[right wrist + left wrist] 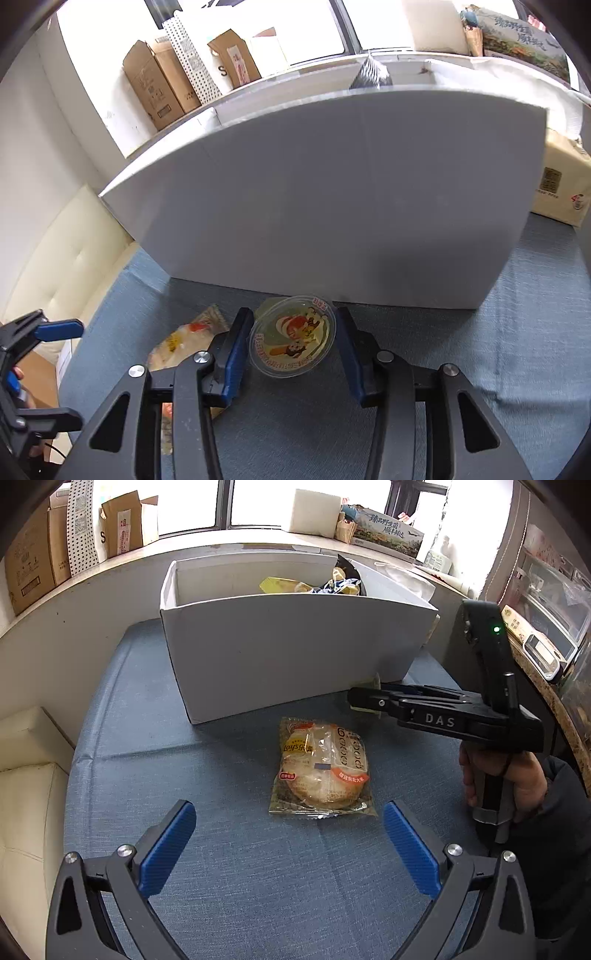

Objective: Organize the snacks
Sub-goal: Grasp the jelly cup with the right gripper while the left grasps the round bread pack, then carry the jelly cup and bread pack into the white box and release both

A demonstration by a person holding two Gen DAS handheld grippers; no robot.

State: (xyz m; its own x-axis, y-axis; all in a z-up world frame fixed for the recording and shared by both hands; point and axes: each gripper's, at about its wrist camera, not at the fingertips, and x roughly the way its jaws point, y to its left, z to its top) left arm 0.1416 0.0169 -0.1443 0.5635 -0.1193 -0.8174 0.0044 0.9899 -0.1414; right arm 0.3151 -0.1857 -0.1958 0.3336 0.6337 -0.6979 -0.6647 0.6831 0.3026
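Blue pads of the right gripper (291, 341) sit on either side of a round jelly cup (292, 336), so close on both rims that it looks clamped, though I can't swear the pads press. That cup is right at the foot of the white box (332, 192) on the blue cloth (517, 332). Over on the other side, the left gripper (290, 830) has its jaws spread wide apart, nothing between them, with a wrapped bread snack (323, 768) lying flat on the cloth just ahead of its fingertips, clear of the box.
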